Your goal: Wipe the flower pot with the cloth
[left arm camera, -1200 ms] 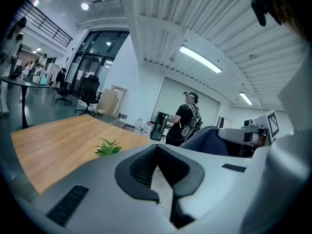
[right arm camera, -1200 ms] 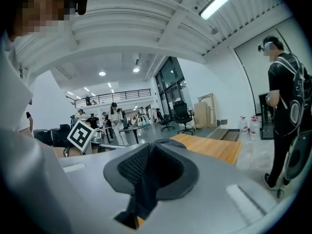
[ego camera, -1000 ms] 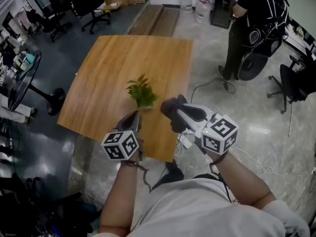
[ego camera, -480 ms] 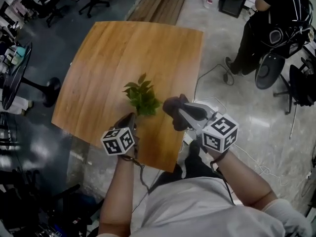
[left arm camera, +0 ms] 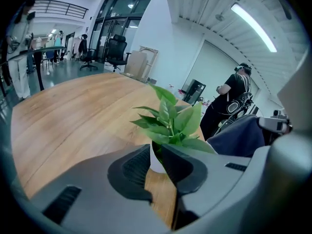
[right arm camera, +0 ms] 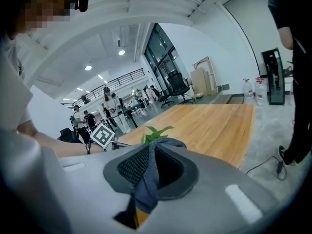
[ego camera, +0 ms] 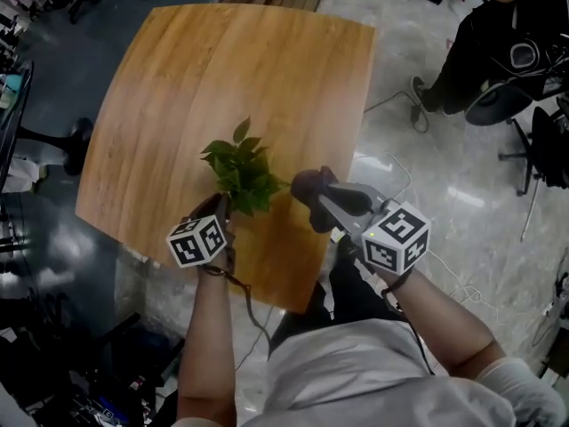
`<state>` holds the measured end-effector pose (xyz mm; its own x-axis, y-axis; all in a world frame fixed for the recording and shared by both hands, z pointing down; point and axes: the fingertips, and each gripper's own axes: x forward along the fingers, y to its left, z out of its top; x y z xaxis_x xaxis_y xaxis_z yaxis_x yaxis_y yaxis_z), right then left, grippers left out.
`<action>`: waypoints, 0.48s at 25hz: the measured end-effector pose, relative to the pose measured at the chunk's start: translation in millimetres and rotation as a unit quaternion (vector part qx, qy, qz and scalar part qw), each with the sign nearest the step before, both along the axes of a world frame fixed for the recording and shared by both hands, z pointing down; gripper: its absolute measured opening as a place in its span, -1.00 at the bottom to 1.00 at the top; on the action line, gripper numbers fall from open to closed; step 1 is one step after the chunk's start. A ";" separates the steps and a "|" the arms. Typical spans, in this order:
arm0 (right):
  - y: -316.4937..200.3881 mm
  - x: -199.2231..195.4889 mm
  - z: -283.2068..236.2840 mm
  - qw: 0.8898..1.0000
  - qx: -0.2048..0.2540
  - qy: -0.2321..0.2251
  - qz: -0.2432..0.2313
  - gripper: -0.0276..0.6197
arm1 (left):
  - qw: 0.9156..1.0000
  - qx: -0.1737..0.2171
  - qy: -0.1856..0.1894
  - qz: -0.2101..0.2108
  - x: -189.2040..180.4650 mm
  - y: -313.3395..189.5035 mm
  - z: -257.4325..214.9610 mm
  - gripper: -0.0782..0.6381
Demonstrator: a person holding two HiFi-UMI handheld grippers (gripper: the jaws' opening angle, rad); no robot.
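- Head view: a wooden surface (ego camera: 222, 69) fills the upper middle of the scene, and the flower pot (ego camera: 238, 169) stands on it toward its near edge. From above only the green leaves show.
- Left hand-held gripper (ego camera: 223, 206): it lies at the near left side of the plant, with its marker cube (ego camera: 197, 241) over the near edge of the surface.
- Left gripper view: the two jaws of the left hand-held gripper (left arm camera: 155, 165) stand a narrow way apart and clamp nothing. The white wall of the flower pot (left arm camera: 156, 161) shows in the gap at their tips, with bare wood below it. It cannot be told whether either pad touches the pot.
- Right hand-held gripper (ego camera: 322, 205): it is just to the right of the plant, its tips pointing toward the leaves. Its marker cube (ego camera: 396, 237) hangs beyond the near right corner of the surface, over the floor (ego camera: 444, 194).
- Cloth (ego camera: 308, 189): a dark bunch at the tips of the right hand-held gripper, close beside the leaves and apart from them.
- Right gripper view: the jaws of the right hand-held gripper (right arm camera: 152, 156) are closed on the blue-grey cloth (right arm camera: 147, 179), which runs down between the pads. The leaves (right arm camera: 155, 132) rise just beyond the tips.
- Surroundings: a person in dark clothes (ego camera: 498, 34) stands on the floor at the far right, and a cable (ego camera: 391, 105) lies there beside the surface.
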<state>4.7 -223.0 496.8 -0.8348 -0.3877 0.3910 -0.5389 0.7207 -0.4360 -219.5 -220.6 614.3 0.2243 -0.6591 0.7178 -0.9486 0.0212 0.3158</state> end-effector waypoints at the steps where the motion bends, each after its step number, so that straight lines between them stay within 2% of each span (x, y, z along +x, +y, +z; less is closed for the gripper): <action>1: -2.4 -0.7 5.8 1.000 -0.003 0.000 0.000 -0.78 | 1.000 -0.006 0.000 0.000 -1.5 -2.3 6.4 -0.61; 6: -9.5 -3.5 29.0 1.000 -0.018 -0.004 -0.003 -0.78 | 1.000 -0.025 0.003 0.000 -4.0 -13.0 27.6 -0.58; 12: -14.9 -1.8 46.5 0.999 -0.032 -0.010 0.006 -0.78 | 0.999 -0.037 0.001 0.018 3.7 -19.1 38.6 -0.59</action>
